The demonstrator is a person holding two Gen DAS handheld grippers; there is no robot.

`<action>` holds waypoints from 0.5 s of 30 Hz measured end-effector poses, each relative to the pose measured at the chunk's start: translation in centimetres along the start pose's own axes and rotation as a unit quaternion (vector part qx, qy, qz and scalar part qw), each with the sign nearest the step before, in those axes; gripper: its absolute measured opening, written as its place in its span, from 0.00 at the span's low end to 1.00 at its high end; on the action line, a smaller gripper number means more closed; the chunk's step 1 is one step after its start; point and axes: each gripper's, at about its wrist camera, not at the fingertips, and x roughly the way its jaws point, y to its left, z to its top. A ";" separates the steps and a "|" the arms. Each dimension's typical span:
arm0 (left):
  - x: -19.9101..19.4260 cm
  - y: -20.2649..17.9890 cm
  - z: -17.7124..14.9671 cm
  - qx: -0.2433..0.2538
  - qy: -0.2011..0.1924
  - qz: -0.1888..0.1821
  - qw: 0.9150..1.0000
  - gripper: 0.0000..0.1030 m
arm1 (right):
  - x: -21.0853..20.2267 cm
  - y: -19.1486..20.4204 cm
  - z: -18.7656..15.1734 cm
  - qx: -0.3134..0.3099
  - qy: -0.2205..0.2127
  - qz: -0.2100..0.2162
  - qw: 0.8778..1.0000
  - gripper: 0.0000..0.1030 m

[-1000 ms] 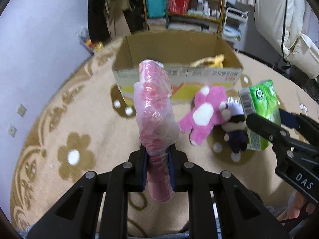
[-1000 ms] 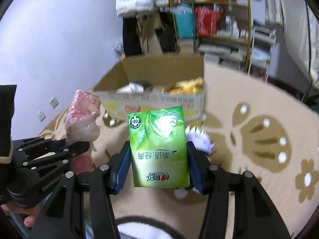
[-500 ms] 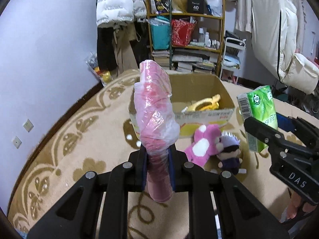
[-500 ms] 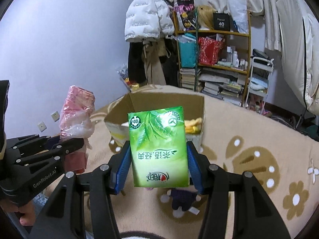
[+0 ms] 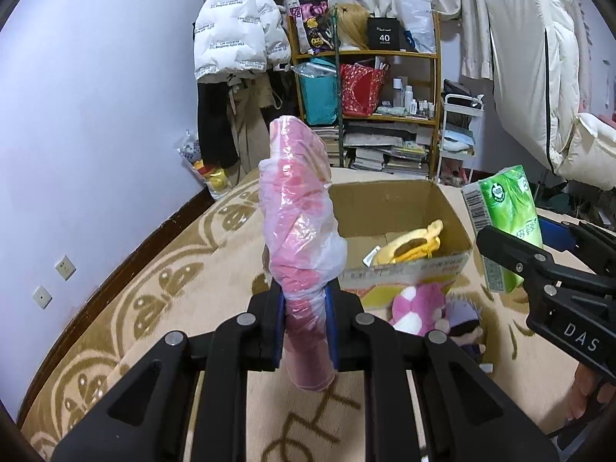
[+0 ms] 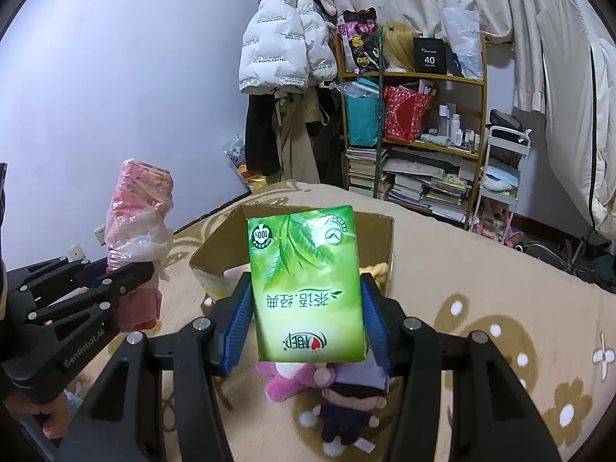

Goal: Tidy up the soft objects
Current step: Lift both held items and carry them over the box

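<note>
Left claw [image 5: 306, 327]: clamped on pink bundle in clear plastic bag [image 5: 298, 223], upright, raised in front of cardboard box [image 5: 404, 265]. Right claw [image 6: 308, 319]: clamped on green tissue pack [image 6: 308, 285], print upside down, raised in front of box. In box: yellow soft item [image 5: 408, 246]. On carpet [image 5: 154, 292] just in front of box: pink plush toy [image 5: 419, 308], touching small doll in dark clothes [image 6: 346, 404].

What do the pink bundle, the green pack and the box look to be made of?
Pink bundle: soft pink stuff in thin clear plastic film, judging by the crinkles and glare.
Green pack: glossy printed plastic wrap with sheen; likely tissues inside.
Box: plain brown cardboard, matte, with open flaps.
</note>
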 end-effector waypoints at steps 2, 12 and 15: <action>0.6 -0.3 0.3 0.005 0.000 0.004 1.000 0.16 | 0.4 -0.2 0.4 -0.004 -0.001 0.000 1.000 0.55; 4.3 0.3 2.4 -0.025 0.032 -0.014 0.999 0.16 | 2.9 -1.3 1.5 -0.011 0.009 -0.005 1.000 0.55; 4.9 0.8 2.9 -0.033 0.036 -0.014 0.999 0.16 | 3.8 -1.5 1.8 -0.011 0.012 -0.006 1.000 0.55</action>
